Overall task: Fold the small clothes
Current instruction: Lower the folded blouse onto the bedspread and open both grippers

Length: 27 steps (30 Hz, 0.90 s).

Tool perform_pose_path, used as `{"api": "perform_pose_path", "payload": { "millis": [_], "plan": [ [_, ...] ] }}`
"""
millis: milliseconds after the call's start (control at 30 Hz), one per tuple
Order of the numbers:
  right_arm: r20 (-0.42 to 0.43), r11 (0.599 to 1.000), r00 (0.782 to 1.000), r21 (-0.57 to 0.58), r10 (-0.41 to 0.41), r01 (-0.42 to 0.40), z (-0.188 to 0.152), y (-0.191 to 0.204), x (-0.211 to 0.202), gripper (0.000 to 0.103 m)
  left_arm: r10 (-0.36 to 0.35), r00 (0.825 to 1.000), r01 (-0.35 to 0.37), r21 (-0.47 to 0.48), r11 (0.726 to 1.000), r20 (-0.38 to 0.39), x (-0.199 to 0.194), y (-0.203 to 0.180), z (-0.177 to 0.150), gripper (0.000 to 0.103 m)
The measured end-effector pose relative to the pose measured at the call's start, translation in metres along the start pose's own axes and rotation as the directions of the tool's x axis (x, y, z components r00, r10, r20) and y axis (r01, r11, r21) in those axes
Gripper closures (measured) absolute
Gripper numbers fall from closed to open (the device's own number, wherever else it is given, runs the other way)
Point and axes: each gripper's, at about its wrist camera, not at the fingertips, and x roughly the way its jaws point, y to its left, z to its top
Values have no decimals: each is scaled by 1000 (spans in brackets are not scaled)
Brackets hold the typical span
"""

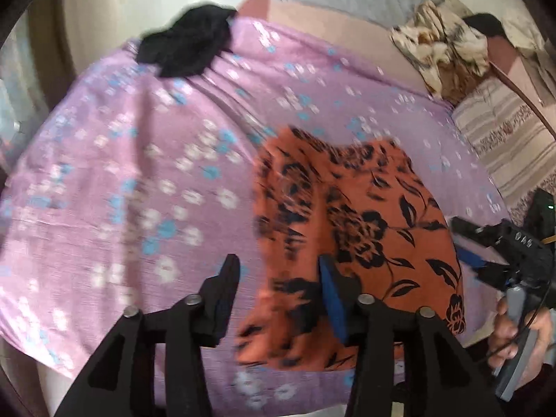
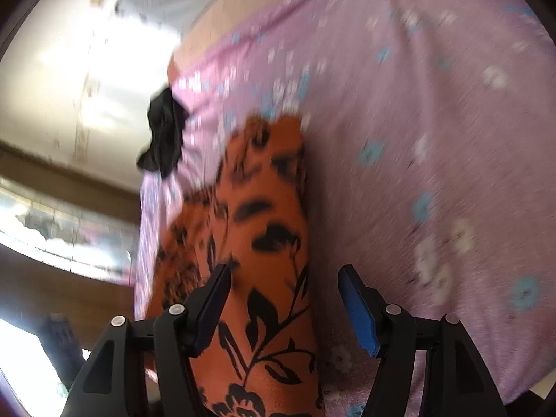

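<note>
Orange black-flowered cloth garment (image 1: 351, 239) flat on lilac floral bedsheet (image 1: 121, 173); left claw (image 1: 278, 271), right claw (image 2: 283, 274) wide open, empty; next: pinch near edge, fold over

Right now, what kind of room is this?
Likely a bedroom: a bed under a lilac floral sheet, pillows at its far end, and an orange floral garment lying on it.

Motion blur smears both views. Orange floral garment (image 2: 264, 243) runs off the right-wrist frame's bottom edge (lower hem unseen). Black cloth (image 1: 187, 41) too blurred to identify. Bedsheet (image 1: 104, 173) print indistinct.
</note>
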Motion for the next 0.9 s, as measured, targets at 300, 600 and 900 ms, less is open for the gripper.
{"api": "perform_pose_path", "payload": {
  "millis": [300, 600, 900],
  "plan": [
    [142, 978, 984, -195, 106, -77, 13, 63, -20, 58, 65, 994, -72, 84, 994, 86, -10, -6, 7, 49],
    [-108, 1000, 994, 10, -4, 5, 51, 39, 94, 68, 144, 988, -137, 100, 986, -62, 58, 5, -14, 44],
    [-31, 993, 999, -110, 36, -39, 24, 63, 35, 66, 136, 991, -135, 62, 989, -18, 19, 11, -16, 43]
  ]
}}
